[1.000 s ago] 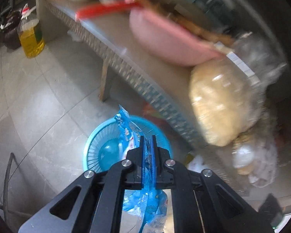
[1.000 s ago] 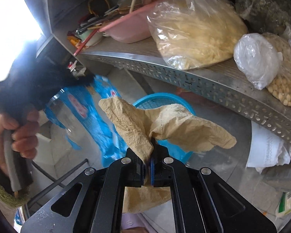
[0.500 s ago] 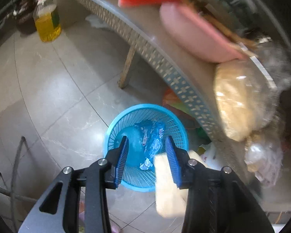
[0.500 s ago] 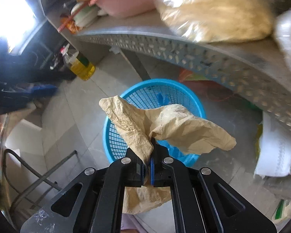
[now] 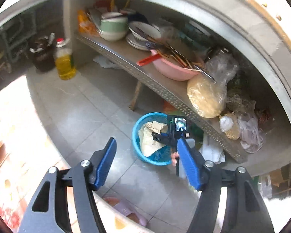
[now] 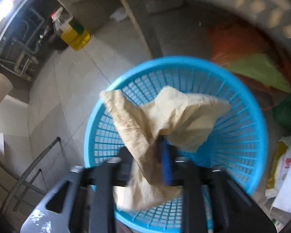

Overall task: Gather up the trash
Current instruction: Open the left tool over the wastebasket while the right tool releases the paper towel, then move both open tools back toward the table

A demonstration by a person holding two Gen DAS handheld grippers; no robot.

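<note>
Lower than a second ago, the paper (image 6: 164, 116) now hangs inside the basket's (image 6: 242, 101) rim, draped between the right gripper's (image 6: 157, 155) opening fingers. Left gripper (image 5: 147, 165), pulled back and empty, is spreading wide. Shelf (image 5: 164, 89) edge overhangs the basket; an oil bottle (image 5: 65, 64) stands well apart.

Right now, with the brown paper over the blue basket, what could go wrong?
1. The right gripper is opening, but the crumpled brown paper drapes over one of its fingers; it may snag and lift out again.
2. Part of the paper overhangs the blue basket rim, so it could slide onto the floor.
</note>
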